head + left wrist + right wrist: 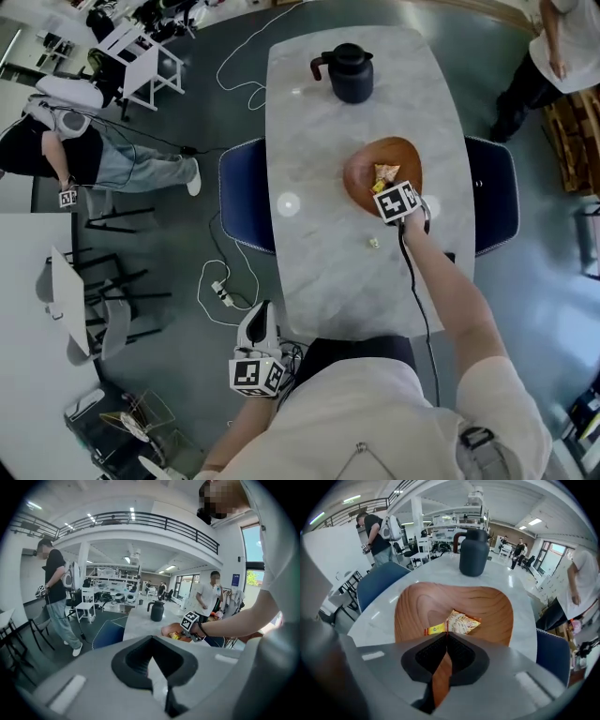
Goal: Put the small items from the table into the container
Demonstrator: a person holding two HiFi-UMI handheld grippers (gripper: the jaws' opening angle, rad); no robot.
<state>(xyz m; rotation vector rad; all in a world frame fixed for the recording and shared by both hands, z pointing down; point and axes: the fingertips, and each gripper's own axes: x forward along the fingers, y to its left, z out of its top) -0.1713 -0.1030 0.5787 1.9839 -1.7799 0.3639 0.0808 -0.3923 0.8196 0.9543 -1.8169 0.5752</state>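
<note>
A wooden bowl [361,178] [487,606] stands on the marble table [319,272]. My right gripper [392,192] [446,633] hangs over the bowl's near side, pointing steeply down. Its jaws are shut, and their tips pinch the near corner of an orange and white snack packet [461,621] [386,172]. A yellow wrapper [433,630] lies beside it in the bowl. One small pale item [373,243] lies on the table just short of the bowl. My left gripper [261,317] [151,639] is shut and empty, off the table's near left corner.
A black jug [344,72] [473,552] stands at the table's far end. Blue chairs [242,192] [495,192] flank the table. Cables [220,291] lie on the floor to the left. People stand at the left [66,141] and the far right [553,47].
</note>
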